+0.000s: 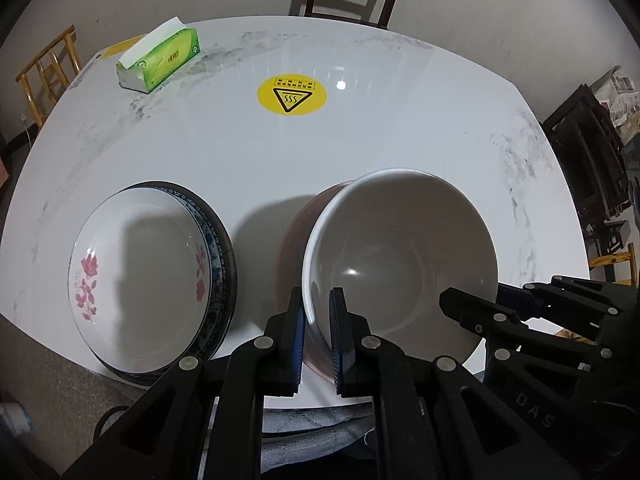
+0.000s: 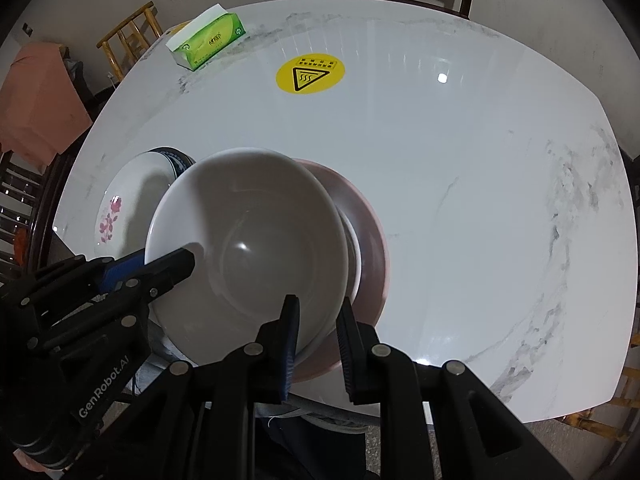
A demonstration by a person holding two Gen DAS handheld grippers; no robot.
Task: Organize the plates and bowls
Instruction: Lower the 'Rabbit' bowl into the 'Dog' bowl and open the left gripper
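A white bowl [image 1: 400, 256] is held tilted over a pink-brown bowl [image 1: 296, 236] near the table's front edge. My left gripper [image 1: 318, 308] is shut on the white bowl's near-left rim. In the right wrist view the white bowl [image 2: 248, 240] hangs above another white bowl nested in the pink one [image 2: 372, 248]. My right gripper [image 2: 318, 320] straddles the white bowl's near rim, jaws slightly apart. A flowered white plate [image 1: 140, 276] sits stacked on a blue-patterned plate [image 1: 220, 240] to the left.
A green tissue box [image 1: 160, 60] lies at the far left of the white marble table [image 1: 400, 128]. A yellow heat-warning sticker [image 1: 291, 95] marks the centre. Wooden chairs stand around the table.
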